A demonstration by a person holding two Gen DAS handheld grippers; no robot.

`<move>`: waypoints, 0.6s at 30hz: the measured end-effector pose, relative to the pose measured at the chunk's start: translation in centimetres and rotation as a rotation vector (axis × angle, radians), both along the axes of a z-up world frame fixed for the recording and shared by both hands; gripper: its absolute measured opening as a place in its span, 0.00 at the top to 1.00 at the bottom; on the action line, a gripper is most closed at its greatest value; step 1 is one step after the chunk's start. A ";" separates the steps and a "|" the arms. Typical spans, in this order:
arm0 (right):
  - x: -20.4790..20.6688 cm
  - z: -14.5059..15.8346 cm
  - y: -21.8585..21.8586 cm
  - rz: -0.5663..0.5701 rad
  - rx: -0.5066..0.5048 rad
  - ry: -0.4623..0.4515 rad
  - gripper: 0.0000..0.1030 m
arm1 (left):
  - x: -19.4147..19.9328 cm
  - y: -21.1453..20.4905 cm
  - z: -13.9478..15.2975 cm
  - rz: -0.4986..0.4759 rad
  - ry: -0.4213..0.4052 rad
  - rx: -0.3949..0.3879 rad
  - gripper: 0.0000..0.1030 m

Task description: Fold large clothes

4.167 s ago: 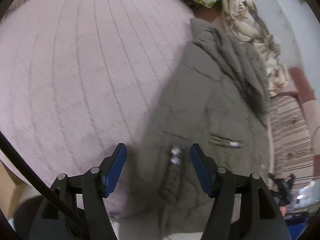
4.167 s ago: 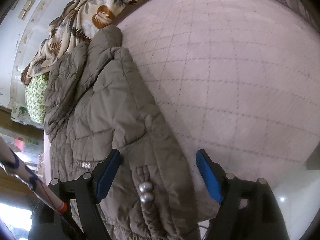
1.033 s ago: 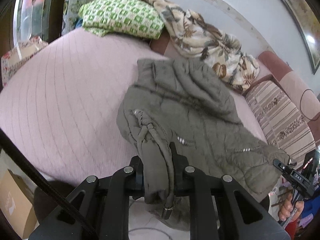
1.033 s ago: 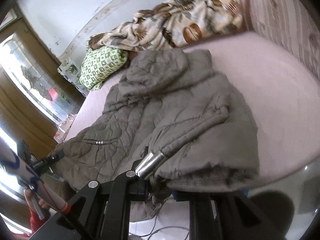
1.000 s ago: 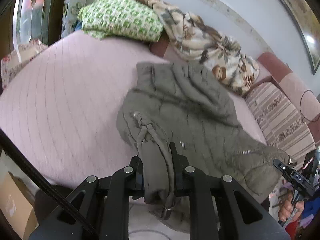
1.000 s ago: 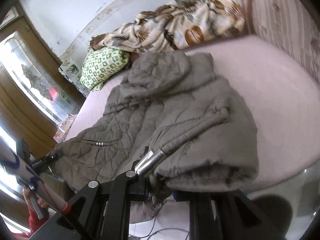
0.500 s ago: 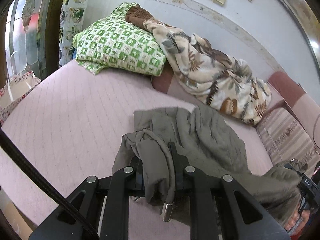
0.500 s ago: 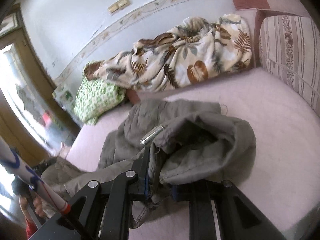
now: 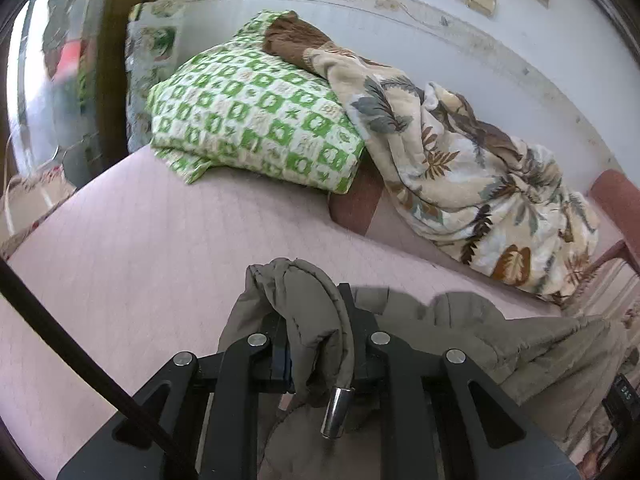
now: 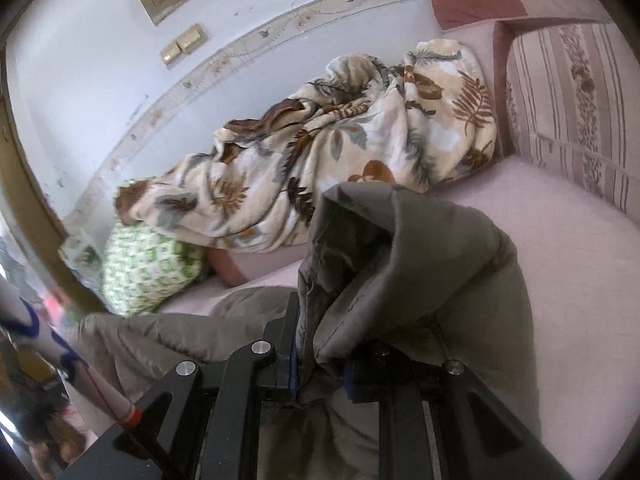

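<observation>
Change vs. earlier frames: the grey quilted jacket (image 9: 460, 320), flat and spread over the pink bed (image 9: 140, 248) four seconds back, is now lifted by its hem edge and carried toward the head of the bed; the fold has advanced since half a second ago, so the bundle fills more of both views and the bedding ahead looks closer. Jacket location: its bulk lies on the bed low in both views, with the raised edge draped over the two pairs of tongs. Left tongs (image 9: 316, 344): closed tight on a bunched fold of jacket, same grip as before; a metal cord end (image 9: 336, 412) dangles below them. Right tongs (image 10: 320, 356): clamped narrow on the other corner, cloth arching up over them (image 10: 420, 264). Surface: pink quilted bedspread with faint stitch lines. Room, large to small: pale wall (image 10: 100, 60) with a decorative border; leaf-print blanket (image 9: 472, 176) heaped at the head of the bed; green checked pillow (image 9: 248, 120) left of it, touching; striped cushion (image 10: 572, 108) at right; brass switch plates (image 10: 184, 46).
</observation>
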State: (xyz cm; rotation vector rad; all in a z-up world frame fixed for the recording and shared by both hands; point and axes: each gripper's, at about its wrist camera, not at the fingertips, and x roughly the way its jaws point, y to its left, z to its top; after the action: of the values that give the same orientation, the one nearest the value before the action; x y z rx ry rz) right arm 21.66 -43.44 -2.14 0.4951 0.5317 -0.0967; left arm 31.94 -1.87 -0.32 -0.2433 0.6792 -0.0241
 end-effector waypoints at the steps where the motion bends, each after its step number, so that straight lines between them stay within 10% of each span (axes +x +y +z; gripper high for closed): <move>1: 0.9 -0.3 -0.3 -0.006 -0.004 0.007 0.83 | 1.5 -0.9 -0.2 -0.002 0.000 0.031 0.83; 8: 6.7 -2.9 -2.2 -0.035 -0.051 0.053 0.82 | 8.1 -5.3 -2.5 -0.009 0.028 0.214 0.83; 18: 12.3 -7.4 -2.7 -0.010 -0.024 0.102 0.81 | 13.5 -5.4 -9.9 0.013 0.186 0.207 0.80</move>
State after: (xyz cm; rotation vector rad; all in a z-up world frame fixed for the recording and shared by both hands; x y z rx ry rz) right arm 33.92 -46.18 -9.55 0.4715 0.6271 -0.1379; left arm 45.42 -7.30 -10.18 -0.0509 0.8595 0.0816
